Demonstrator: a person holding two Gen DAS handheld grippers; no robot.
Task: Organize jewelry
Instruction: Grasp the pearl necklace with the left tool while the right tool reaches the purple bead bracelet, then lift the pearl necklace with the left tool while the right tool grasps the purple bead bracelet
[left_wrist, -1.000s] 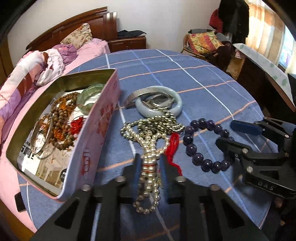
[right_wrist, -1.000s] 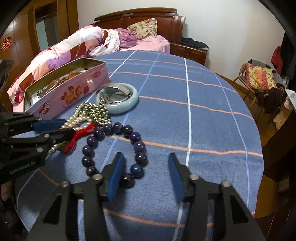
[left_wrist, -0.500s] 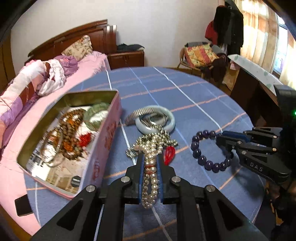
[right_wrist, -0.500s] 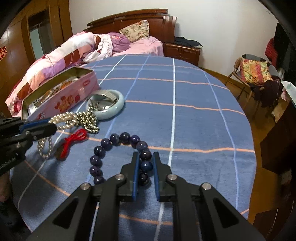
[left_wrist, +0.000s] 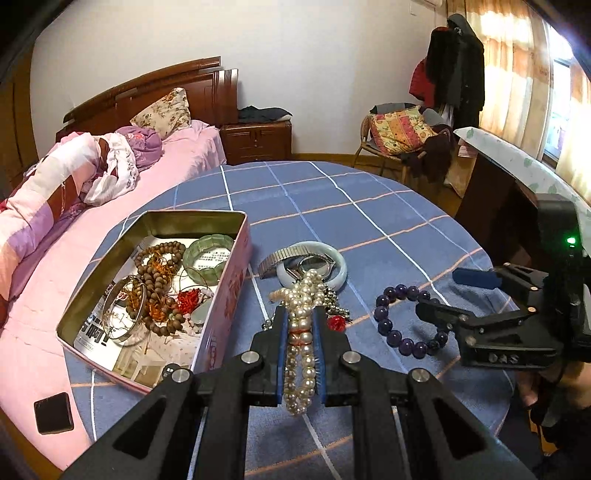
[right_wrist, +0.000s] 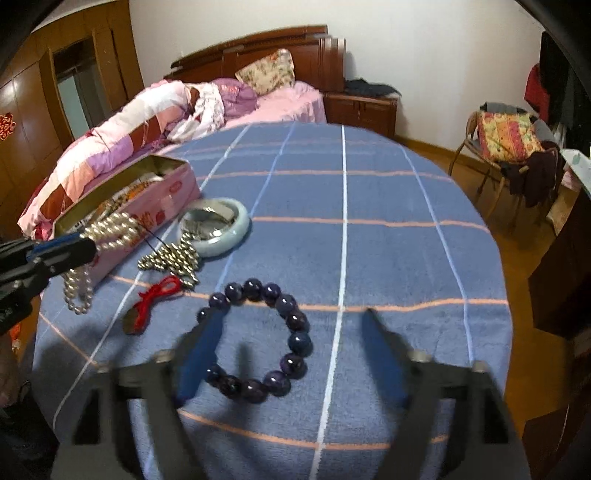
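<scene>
A soft, matt blue cloth is covering the tabletop (right_wrist: 388, 258). The tin (left_wrist: 225, 295) is showing dull brassy metal inside and printed pink outside. The pearl strand (left_wrist: 301, 332) is gleaming, the purple bead bracelet (right_wrist: 291, 332) is shining glossy, and the pale bangle (left_wrist: 341, 271) is looking smooth and polished.

Blue checked table (left_wrist: 332, 206), pink tin (left_wrist: 225, 295), jade bangle (left_wrist: 341, 267), purple bead bracelet (left_wrist: 402, 325), red-corded pendant (right_wrist: 147, 306)

A bed (left_wrist: 122, 173) with a pink sheet, a floral pillow (left_wrist: 162, 110) and a bundled quilt (right_wrist: 122, 133) lies behind the blue checked tablecloth (left_wrist: 332, 206). A wooden nightstand (left_wrist: 256, 142) stands beside the headboard. A chair (right_wrist: 506, 151) heaped with cushions and clothes stands near the curtained window (left_wrist: 517, 66).
</scene>
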